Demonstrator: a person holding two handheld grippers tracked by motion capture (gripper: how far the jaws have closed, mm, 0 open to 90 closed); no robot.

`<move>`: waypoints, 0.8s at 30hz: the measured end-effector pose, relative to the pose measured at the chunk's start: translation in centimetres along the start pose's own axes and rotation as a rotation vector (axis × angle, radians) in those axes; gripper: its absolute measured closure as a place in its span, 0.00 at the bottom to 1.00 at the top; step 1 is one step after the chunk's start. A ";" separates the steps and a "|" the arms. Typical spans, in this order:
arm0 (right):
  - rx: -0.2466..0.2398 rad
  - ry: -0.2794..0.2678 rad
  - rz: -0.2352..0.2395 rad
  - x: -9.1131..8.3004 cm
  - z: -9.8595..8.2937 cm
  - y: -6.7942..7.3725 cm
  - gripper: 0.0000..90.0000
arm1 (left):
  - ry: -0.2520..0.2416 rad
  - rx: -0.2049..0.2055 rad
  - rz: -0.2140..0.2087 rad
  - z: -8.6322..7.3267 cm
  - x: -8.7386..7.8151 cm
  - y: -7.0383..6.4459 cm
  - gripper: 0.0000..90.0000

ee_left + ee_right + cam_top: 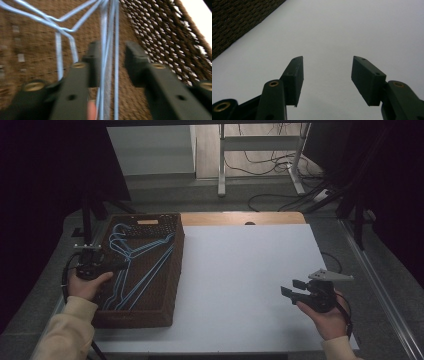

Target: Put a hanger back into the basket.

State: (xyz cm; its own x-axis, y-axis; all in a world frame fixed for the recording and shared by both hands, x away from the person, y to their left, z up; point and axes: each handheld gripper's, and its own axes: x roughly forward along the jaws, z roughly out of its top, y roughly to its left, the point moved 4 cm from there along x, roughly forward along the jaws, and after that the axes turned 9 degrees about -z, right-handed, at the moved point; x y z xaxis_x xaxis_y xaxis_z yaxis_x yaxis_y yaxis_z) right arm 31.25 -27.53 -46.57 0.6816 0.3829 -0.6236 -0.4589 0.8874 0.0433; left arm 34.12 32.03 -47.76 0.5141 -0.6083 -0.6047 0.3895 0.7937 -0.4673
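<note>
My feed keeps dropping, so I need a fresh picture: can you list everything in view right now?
Brown woven basket: one, at the table's left side.
Light blue wire hangers: several, exact count unclear, lying inside the basket.
White table sheet: one, covering the table.
Wooden table edge: bare strip at the far side.
Grey metal frame: one, on the floor beyond the table.
Black cables: several, on the floor.
Left gripper: black, jaws open around hanger wires in the basket.
Right gripper: black, jaws open above the sheet.

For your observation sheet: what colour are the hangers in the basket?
Light blue hangers, clearest in the left gripper view.
</note>
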 end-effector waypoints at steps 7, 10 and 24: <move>-0.006 0.005 0.003 0.1 0.0 0.3 0.48 | -0.025 0.103 -0.056 0.2 -0.6 -2.8 0.46; -0.008 0.006 0.008 0.2 0.0 0.3 0.47 | -0.029 0.143 -0.120 0.0 -0.6 -4.5 0.40; -0.065 0.018 0.074 0.7 -0.3 1.0 0.34 | -0.014 0.309 -0.231 -2.7 0.7 -11.5 0.29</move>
State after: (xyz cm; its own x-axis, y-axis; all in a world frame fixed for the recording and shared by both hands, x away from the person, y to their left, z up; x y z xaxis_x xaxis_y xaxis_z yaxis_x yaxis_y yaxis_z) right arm 31.13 -26.48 -47.15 0.6347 0.4414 -0.6343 -0.5438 0.8383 0.0394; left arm 27.92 22.45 -44.50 0.3951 -0.7727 -0.4968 0.7072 0.6010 -0.3723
